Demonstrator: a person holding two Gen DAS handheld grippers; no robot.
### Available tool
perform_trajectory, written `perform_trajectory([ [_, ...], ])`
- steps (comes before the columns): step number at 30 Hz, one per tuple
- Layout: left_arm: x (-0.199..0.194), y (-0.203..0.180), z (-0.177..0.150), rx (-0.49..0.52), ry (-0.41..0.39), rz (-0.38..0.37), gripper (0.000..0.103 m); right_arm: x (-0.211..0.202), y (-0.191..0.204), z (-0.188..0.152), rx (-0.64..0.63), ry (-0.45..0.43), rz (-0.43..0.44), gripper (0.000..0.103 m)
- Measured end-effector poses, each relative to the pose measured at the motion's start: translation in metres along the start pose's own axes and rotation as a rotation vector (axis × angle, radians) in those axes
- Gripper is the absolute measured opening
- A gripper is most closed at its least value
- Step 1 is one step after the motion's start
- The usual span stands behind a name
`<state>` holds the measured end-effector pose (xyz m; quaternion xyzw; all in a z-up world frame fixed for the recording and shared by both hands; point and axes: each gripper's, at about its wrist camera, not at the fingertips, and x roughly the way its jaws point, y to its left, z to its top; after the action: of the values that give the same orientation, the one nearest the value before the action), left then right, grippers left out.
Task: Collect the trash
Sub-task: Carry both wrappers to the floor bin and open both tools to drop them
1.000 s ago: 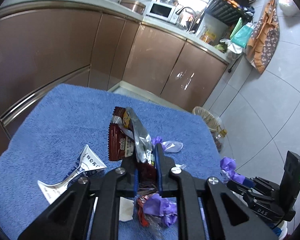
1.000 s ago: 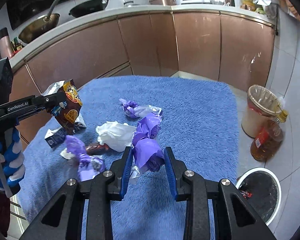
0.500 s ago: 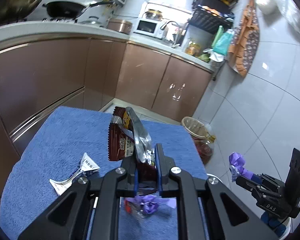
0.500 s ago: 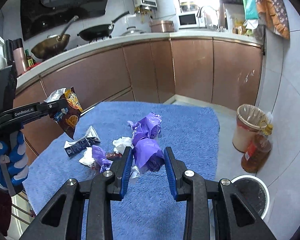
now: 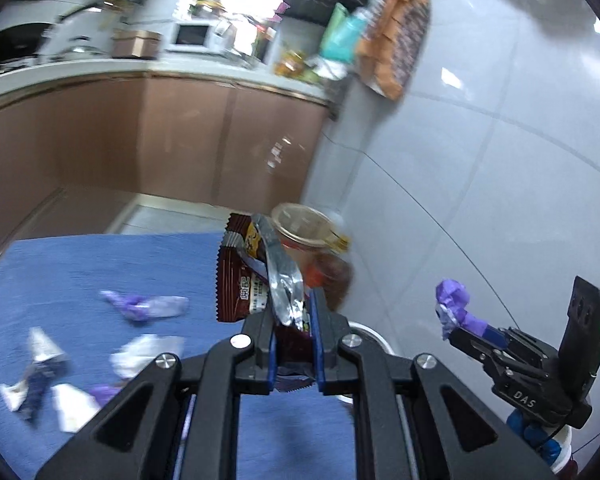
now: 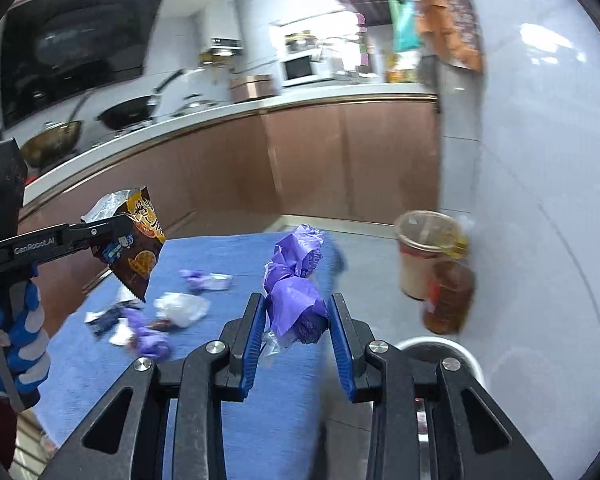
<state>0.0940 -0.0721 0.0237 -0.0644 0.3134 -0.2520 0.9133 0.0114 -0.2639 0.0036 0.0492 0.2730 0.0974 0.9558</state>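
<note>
Wrapper [image 5: 242,280] pinched in left gripper [image 5: 294,354] (right gripper [image 6: 296,334] clamps purple bag [image 6: 296,280]).

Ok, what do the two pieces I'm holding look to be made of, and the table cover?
Snack wrapper in the left gripper: thin printed foil-lined plastic, going by its silvery crinkled inside and serrated edge. Purple bag in the right gripper: soft thin plastic film, glossy and bunched. Blue cover: looks like napped terry cloth, matte.
</note>
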Motion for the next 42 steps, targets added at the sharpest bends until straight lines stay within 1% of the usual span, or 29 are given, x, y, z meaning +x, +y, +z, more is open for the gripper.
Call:
perform_trajectory([
  [5,0.071,-0.051,-0.002,0.063,0.101,-0.082,0.013,0.008,-0.044,-0.011,0.068,0.027,-0.098,0.030],
  [8,0.113,-0.075,-0.006,0.094,0.159,-0.114,0.013,0.026,-0.068,-0.021,0.100,0.070,-0.144,0.030],
  [11,0.165,-0.095,-0.011,0.125,0.229,-0.131,0.013,0.050,-0.090,-0.036,0.123,0.122,-0.189,0.030],
  [17,0.251,-0.104,-0.030,0.135,0.349,-0.141,0.014,0.100,-0.130,-0.068,0.192,0.229,-0.256,0.030],
  [22,0.300,-0.105,-0.047,0.125,0.429,-0.147,0.014,0.134,-0.157,-0.087,0.237,0.292,-0.299,0.031],
  [23,0.307,-0.105,-0.051,0.122,0.445,-0.149,0.016,0.139,-0.162,-0.090,0.241,0.303,-0.305,0.031],
  [25,0.317,-0.107,-0.058,0.117,0.466,-0.147,0.021,0.148,-0.172,-0.093,0.246,0.319,-0.322,0.032],
  [27,0.326,-0.108,-0.061,0.110,0.478,-0.147,0.031,0.155,-0.182,-0.098,0.256,0.334,-0.338,0.032],
  [28,0.329,-0.108,-0.062,0.107,0.480,-0.146,0.033,0.158,-0.185,-0.101,0.258,0.342,-0.345,0.032],
  [29,0.330,-0.108,-0.063,0.103,0.482,-0.148,0.036,0.160,-0.188,-0.102,0.257,0.347,-0.353,0.033],
  [30,0.332,-0.109,-0.063,0.099,0.483,-0.152,0.039,0.161,-0.189,-0.103,0.257,0.352,-0.362,0.036],
  [32,0.334,-0.110,-0.063,0.092,0.484,-0.160,0.040,0.161,-0.192,-0.106,0.264,0.356,-0.377,0.040],
  [37,0.322,-0.111,-0.057,0.095,0.458,-0.179,0.040,0.154,-0.191,-0.105,0.275,0.348,-0.387,0.041],
  [42,0.284,-0.108,-0.039,0.099,0.350,-0.188,0.040,0.144,-0.179,-0.093,0.260,0.314,-0.376,0.041],
])
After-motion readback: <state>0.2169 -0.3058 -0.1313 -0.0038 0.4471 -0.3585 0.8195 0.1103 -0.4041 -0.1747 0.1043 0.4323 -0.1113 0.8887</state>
